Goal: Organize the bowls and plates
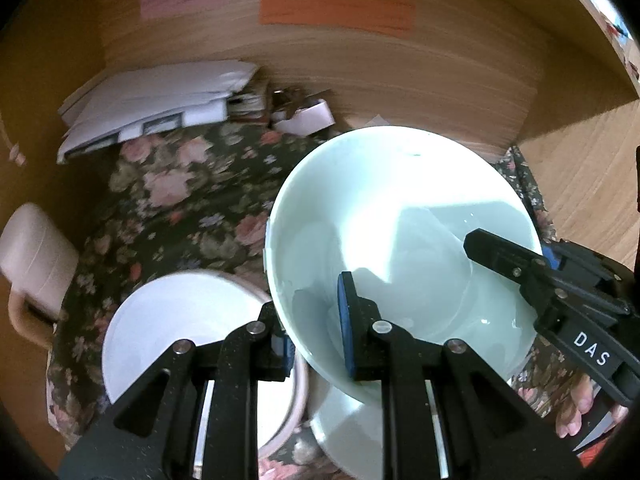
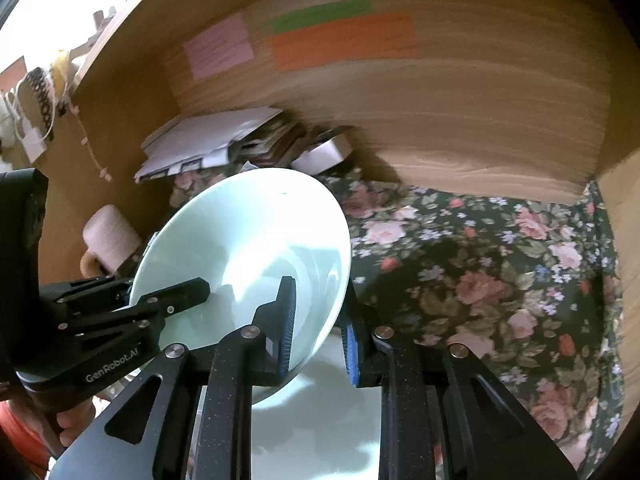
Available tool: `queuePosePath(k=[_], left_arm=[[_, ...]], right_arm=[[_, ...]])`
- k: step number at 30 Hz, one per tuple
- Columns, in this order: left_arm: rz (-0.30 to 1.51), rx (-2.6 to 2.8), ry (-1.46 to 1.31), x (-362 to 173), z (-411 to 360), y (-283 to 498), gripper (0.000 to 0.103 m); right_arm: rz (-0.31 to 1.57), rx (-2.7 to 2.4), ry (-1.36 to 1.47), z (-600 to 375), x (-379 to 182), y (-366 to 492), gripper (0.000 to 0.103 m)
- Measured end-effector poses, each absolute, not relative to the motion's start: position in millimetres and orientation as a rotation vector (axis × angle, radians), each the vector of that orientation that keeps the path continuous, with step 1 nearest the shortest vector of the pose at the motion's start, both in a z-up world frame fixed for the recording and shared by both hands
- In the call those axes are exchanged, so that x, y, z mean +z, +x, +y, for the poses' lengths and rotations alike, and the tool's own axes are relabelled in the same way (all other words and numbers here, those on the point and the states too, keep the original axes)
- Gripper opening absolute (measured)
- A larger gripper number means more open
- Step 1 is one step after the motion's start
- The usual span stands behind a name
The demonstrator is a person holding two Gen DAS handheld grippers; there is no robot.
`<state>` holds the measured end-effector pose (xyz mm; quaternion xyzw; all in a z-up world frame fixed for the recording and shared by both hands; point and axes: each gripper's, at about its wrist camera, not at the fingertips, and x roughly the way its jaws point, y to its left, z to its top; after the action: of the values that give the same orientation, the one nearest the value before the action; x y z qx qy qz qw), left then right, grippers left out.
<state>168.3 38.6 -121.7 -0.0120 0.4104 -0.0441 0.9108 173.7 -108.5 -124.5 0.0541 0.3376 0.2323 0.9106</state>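
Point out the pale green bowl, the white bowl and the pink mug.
pale green bowl (image 1: 400, 208): left wrist view, inner wall.
white bowl (image 1: 176, 320): left wrist view, inside surface.
pink mug (image 1: 36, 256): left wrist view, side of its body.

Glossy glazed bowl (image 1: 400, 216), matt floral cloth (image 2: 480, 272), grained wood wall (image 1: 360, 72), black plastic tongs (image 1: 316, 336)

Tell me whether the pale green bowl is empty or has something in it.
Empty. The pale green bowl shows a bare glossy inside in both wrist views, crossed only by shadows and tool fingers clamped over its rim.
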Motion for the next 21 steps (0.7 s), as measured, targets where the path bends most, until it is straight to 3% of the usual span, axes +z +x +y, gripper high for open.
queuePosePath(k=[21], left_arm=[[0.861, 0.082, -0.097, -142, 126, 125, 0.018]], right_arm=[[0.746, 0.657, 0.034, -11, -139, 160, 0.019]])
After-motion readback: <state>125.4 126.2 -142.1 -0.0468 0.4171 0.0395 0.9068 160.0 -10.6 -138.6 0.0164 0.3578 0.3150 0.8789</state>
